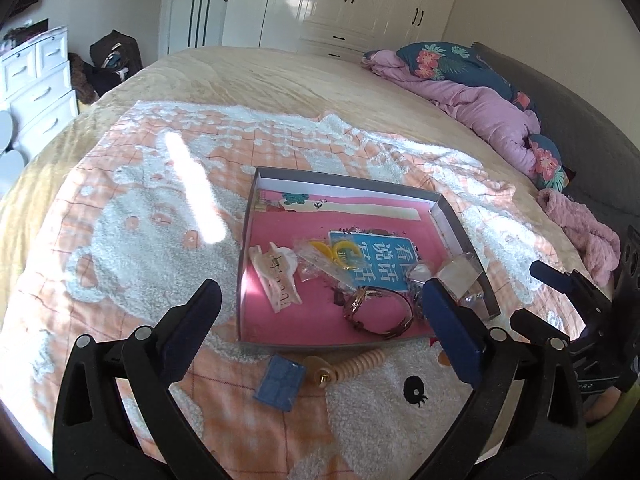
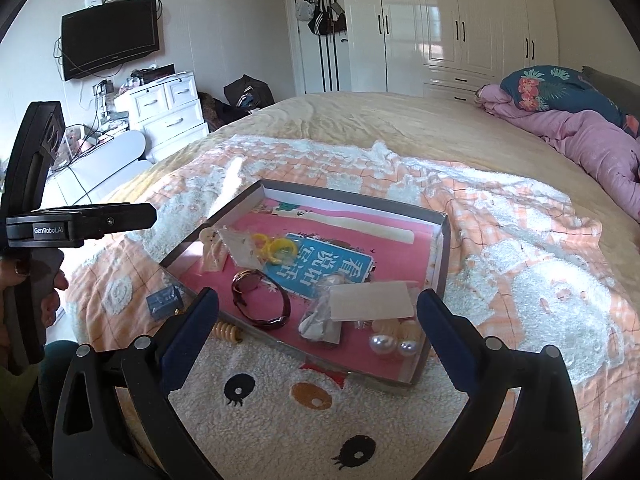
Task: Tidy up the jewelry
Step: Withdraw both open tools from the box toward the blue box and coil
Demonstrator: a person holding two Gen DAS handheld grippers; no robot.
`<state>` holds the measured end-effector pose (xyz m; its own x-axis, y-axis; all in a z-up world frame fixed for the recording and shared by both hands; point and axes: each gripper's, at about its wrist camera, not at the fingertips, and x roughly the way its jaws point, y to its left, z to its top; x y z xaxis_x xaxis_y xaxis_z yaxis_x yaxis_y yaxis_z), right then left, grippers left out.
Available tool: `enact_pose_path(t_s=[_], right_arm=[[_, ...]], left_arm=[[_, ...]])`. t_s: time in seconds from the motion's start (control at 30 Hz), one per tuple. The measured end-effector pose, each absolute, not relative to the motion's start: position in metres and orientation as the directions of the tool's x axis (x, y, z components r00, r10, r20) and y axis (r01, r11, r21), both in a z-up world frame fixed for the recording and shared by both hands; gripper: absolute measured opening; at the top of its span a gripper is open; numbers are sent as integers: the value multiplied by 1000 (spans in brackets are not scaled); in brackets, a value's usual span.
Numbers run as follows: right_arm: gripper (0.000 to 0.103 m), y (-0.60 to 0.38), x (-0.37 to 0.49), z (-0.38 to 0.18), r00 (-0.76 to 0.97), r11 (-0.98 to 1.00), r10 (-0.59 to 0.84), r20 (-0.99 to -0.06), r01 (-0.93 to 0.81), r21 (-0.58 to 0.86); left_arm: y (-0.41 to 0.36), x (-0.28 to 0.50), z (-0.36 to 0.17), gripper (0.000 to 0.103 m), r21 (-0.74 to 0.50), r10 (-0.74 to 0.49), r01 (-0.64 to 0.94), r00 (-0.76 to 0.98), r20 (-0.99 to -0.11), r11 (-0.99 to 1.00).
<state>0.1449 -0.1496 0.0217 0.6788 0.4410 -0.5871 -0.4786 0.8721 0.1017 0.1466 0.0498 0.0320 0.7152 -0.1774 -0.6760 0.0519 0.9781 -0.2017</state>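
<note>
A shallow grey box (image 1: 466, 236) with a pink lining lies on the blanket. Inside are a beige hair claw (image 1: 276, 276), yellow rings in a clear bag (image 1: 324, 252), a blue printed card (image 1: 380, 260) and a brown bracelet (image 1: 380, 312). The right wrist view adds a white card (image 2: 372, 300) and two pearls (image 2: 394, 346) at the box's near corner. A small blue box (image 1: 280, 382) and a beige spiral hair tie (image 1: 356, 364) rest outside, by the front wall. My left gripper (image 1: 320, 296) hovers open above the front edge, holding nothing. My right gripper (image 2: 318, 300) is open too, and nothing is between its fingers.
The blanket (image 2: 280, 400) with a cartoon face covers the near part of a wide bed. Pink and floral bedding (image 1: 480, 100) is piled at the far right. White drawers (image 2: 168, 112) and a wall television (image 2: 110, 38) stand to the left, wardrobes (image 2: 460, 12) behind.
</note>
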Motion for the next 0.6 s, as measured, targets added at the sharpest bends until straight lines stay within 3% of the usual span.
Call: enact_pose_path(t_s=[0.6], right_arm=[[99, -110, 116, 19, 617, 817, 512, -597, -566, 116]], left_arm=[[78, 104, 21, 94, -179, -114, -17, 712, -692, 984]])
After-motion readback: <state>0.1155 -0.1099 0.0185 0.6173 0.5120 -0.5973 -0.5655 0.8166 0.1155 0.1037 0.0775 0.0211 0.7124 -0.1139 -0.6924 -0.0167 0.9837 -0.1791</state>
